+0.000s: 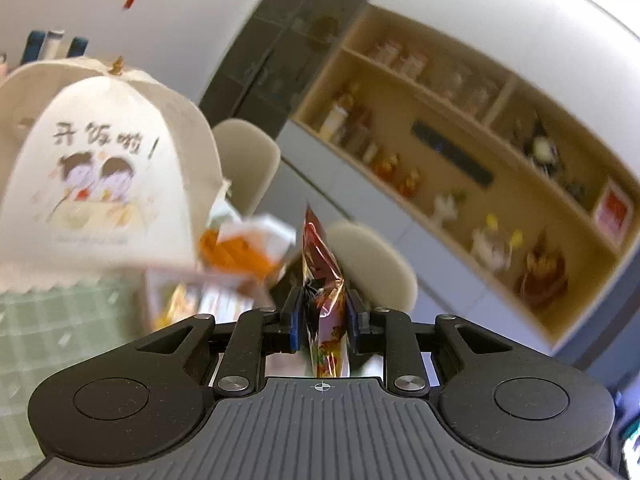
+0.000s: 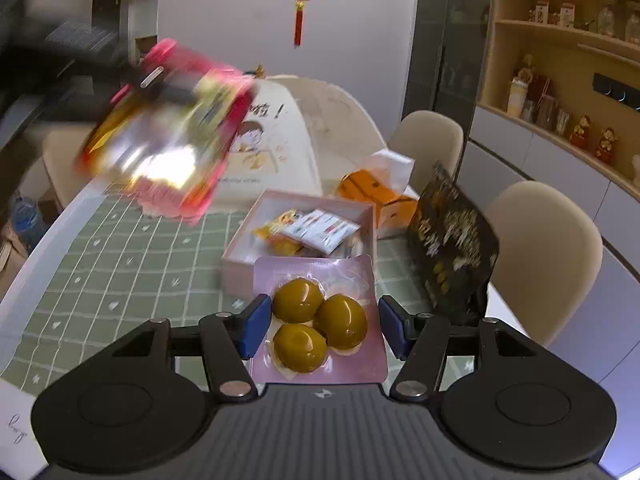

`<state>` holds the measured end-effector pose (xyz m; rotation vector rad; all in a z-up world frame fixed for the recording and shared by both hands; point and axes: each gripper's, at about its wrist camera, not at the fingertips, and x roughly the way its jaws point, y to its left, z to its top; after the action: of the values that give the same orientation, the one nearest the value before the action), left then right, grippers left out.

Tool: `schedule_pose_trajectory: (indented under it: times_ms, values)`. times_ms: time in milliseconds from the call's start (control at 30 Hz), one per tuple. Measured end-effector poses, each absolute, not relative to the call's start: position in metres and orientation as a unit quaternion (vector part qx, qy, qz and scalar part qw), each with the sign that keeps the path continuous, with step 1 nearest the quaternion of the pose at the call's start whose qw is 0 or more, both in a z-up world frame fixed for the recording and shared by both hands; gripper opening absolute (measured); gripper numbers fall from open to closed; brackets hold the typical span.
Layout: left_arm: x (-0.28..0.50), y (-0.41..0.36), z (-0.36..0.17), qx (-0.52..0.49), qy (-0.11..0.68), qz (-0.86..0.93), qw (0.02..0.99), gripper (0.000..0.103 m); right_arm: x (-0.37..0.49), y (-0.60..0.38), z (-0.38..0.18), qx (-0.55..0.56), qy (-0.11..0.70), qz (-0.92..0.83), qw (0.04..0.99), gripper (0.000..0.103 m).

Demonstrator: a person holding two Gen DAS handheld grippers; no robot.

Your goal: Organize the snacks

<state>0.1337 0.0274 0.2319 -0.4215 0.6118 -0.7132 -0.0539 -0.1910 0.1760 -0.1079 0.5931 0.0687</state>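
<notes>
Left gripper (image 1: 323,314) clenched a red foil packet (image 1: 322,264); right gripper (image 2: 325,330) grasped the pink egg pack (image 2: 320,316), lower centre.

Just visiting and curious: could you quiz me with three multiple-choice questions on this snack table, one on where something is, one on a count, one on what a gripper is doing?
1. Where do the small white and yellow sachets lie?
A. inside the open pink box
B. on a chair
C. on the wall shelf

2. How many green-brown round sweets does the pink pack show?
A. two
B. three
C. five

3. What is the left gripper doing?
A. standing open with nothing in it
B. pinching a shiny red snack bag
C. holding a cup

Answers: 1 A, the sachets sit within the box walls. 2 B, three domes show through the film. 3 B, both blue pads press the bag's foil.
</notes>
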Motion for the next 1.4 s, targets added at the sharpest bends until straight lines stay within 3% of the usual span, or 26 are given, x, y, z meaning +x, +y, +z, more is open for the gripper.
schedule_pose_trajectory:
  times_ms: [133,300,500,667,800,1133,1400]
  values:
    - [0.197,0.009,0.203,-0.209,0.336,-0.292,0.871,0.027,-0.037,-0.213,0.166,-0.055,0.3,0.033,0.952,0.059]
    - [0.173,0.017,0.147,-0.194,0.373,-0.249,0.873,0.027,-0.022,-0.251,0.15,-0.024,0.326,0.032,0.945,0.06]
    - [0.114,0.036,0.12,-0.151,0.402,-0.186,0.884,0.027,0.046,-0.24,0.212,-0.031,0.264,0.086,0.96,0.06]
    - [0.101,0.016,0.098,-0.1,0.436,-0.169,0.878,0.027,0.126,-0.205,0.239,-0.047,0.264,0.093,0.959,0.067]
    - [0.078,0.005,0.069,-0.041,0.431,-0.178,0.883,0.027,0.119,-0.204,0.202,-0.008,0.283,0.09,0.955,0.068]
    - [0.045,-0.015,0.015,0.038,0.383,-0.111,0.916,0.027,0.041,-0.206,0.033,0.045,0.399,0.043,0.915,0.071]
    - [0.04,-0.036,0.0,0.054,0.314,-0.114,0.941,0.038,0.027,-0.2,0.012,0.042,0.358,0.028,0.932,0.075]
